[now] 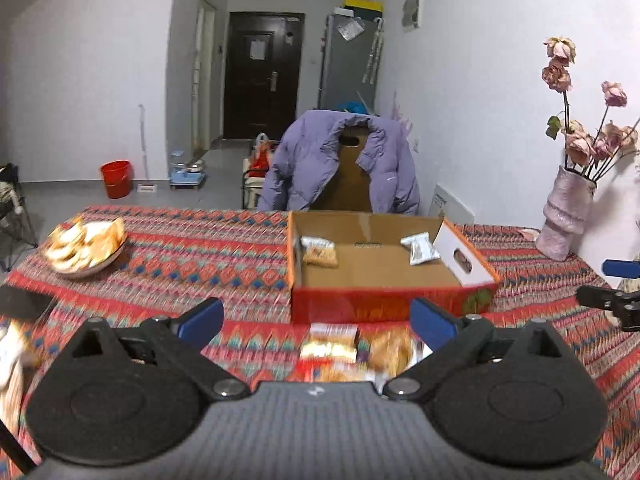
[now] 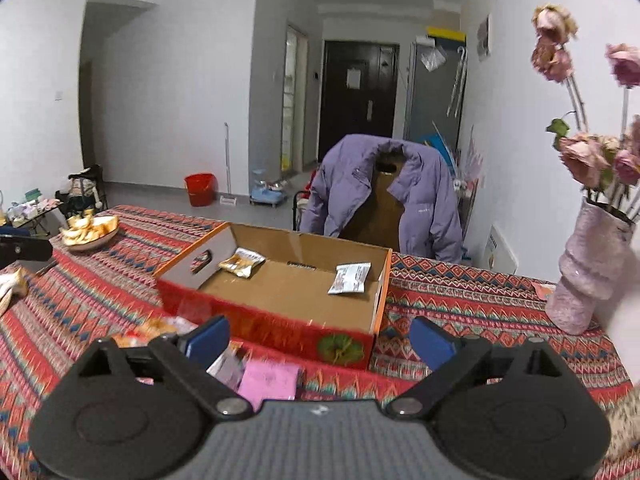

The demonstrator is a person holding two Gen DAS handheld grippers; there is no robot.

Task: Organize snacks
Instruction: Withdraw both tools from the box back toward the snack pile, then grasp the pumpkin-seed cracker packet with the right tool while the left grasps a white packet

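Purple jacket (image 1: 320, 152) on chair, red bucket (image 1: 116, 178), vase (image 2: 588, 268) of dried roses.

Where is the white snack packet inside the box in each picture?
Left wrist view: the white packet lies at the back right of the box, beside its white end flap.
Right wrist view: the white packet lies at the right side of the box, near its orange-edged wall.
Shared landmark: the purple jacket hung on the chair behind the box.
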